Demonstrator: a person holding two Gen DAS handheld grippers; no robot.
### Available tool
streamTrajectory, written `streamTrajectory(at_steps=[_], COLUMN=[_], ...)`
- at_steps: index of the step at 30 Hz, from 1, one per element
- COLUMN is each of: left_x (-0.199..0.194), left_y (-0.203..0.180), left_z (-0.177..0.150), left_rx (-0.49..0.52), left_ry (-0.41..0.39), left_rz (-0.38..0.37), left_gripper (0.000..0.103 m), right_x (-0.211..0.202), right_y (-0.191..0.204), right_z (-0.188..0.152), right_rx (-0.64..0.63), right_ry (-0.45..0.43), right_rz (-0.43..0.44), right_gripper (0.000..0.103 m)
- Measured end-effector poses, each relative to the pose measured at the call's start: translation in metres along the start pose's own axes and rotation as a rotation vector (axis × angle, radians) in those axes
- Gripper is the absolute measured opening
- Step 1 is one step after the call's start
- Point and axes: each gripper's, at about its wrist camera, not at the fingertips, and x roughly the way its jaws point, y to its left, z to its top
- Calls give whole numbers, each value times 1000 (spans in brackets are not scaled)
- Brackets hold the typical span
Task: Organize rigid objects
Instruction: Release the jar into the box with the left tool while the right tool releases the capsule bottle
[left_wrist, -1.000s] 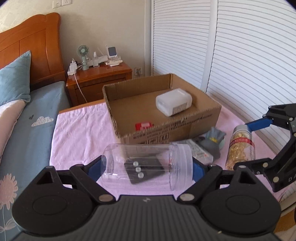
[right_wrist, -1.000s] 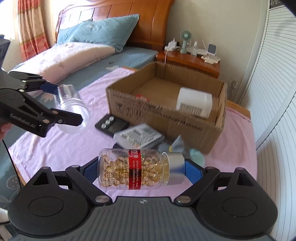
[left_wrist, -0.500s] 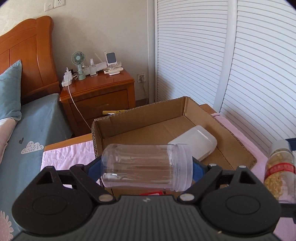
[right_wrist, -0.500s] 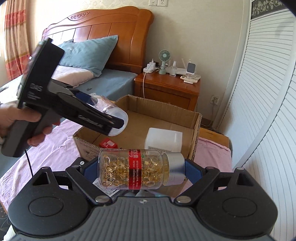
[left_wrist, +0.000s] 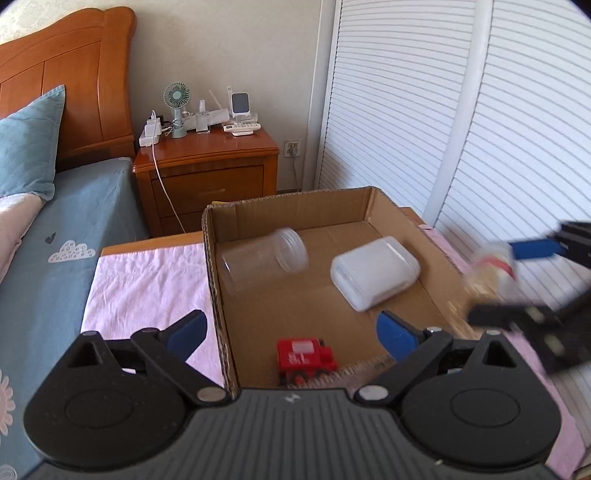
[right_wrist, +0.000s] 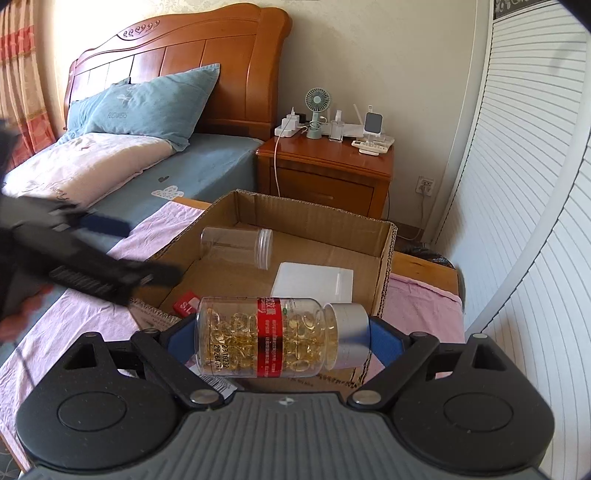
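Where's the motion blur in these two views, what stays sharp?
Left wrist view: clear jar in the cardboard box smeared, right gripper and its capsule bottle blurred. Right wrist view: capsule bottle sharp, left gripper streaked.

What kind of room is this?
Most likely a bedroom: there is a bed with a carved wooden headboard and a blue pillow, and a wooden bedside cabinet with a small green desk fan on top.

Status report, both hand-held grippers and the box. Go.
Left hand-held gripper opening, empty. Clear jar in cardboard box. Right hand-held gripper grips capsule bottle over the box. Nothing blocking.
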Motion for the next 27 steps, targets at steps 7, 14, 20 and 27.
streamTrajectory(at_steps=[7,14,20,27], left_x=[-42,-63,-73,-72], left_y=[-15,-14,-12,-10], left_z=[-31,-53,-58,-62], left_rx=[33,14,22,20], left_ry=[-2,3,-15,-3], left_rz=[79,105,122,131], left_gripper=[99,99,99,99], right_x=[44,101,134,133], right_y=[-23,-39,-40,-42], right_z=[37,69,79,80], right_rx=[39,95,135,159], right_ry=[38,100,140,121], right_rz=[-33,-64,-72,-54], right_gripper=[95,95,95,103])
